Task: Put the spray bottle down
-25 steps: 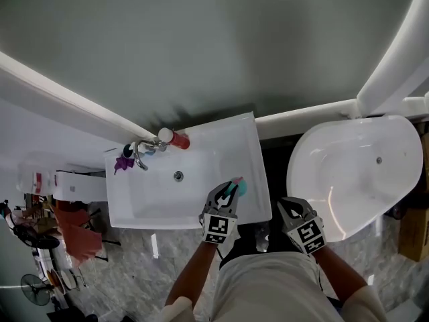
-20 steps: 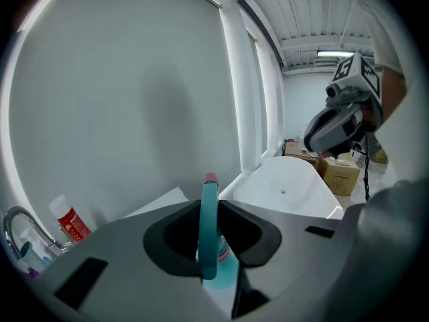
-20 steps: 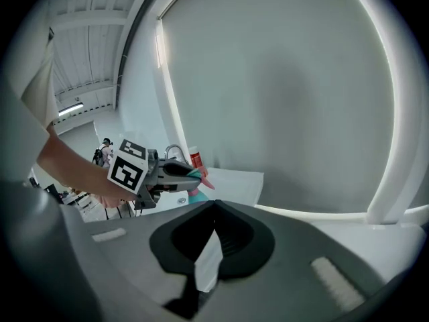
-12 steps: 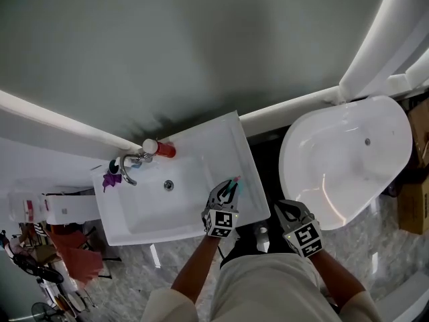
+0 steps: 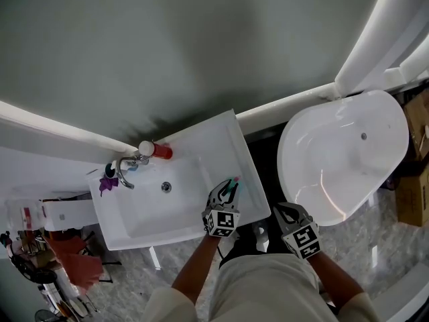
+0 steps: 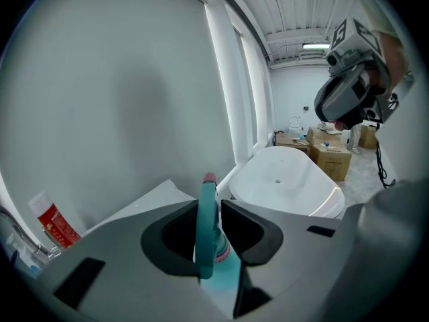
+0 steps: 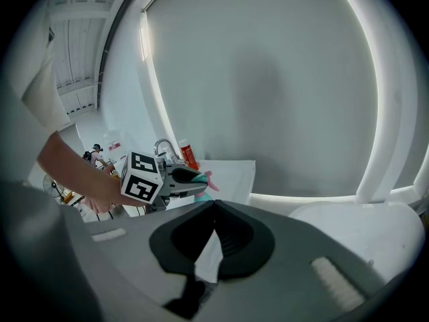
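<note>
Since the earlier frame the left gripper has sunk with the spray bottle toward the sink, and its jaws have just been opening. The teal bottle is still upright between them, pink-tipped nozzle above the jaw tips. The jaws stand partly apart, and both tips lie against its narrow head as far as the left gripper view shows. The bottle is at the sink's right rim, toward the near end; whether its base rests on the rim cannot be told.

The right gripper hangs to the right, near the person, apart from the sink, its jaws brought together on nothing.

At the sink's far left corner are a faucet and a red-and-white tube. A white bathtub lies to the right of the sink.
</note>
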A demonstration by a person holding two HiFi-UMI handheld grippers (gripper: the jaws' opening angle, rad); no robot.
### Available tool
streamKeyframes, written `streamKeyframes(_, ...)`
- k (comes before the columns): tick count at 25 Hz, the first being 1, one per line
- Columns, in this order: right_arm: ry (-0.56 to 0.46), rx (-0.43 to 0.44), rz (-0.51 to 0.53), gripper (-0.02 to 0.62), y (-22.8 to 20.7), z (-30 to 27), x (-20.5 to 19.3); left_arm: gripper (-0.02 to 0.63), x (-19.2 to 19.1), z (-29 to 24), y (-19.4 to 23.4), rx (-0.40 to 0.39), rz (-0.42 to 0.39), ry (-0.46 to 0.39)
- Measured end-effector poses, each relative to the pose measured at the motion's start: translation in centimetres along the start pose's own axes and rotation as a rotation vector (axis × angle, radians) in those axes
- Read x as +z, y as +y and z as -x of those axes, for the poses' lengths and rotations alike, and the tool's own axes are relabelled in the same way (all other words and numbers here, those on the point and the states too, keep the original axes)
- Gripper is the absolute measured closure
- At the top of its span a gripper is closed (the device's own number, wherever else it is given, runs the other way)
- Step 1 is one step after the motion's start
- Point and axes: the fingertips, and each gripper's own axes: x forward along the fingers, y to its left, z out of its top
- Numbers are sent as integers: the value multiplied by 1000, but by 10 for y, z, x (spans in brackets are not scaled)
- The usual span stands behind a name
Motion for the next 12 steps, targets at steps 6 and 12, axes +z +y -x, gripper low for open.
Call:
streamKeyframes(6,9,-6,6,586,4,0,-1,474,4,3,5,2,5,1)
streamKeyframes(12,-14,-3,27,586,9,1,12,440,19,16,9,2,0,-21)
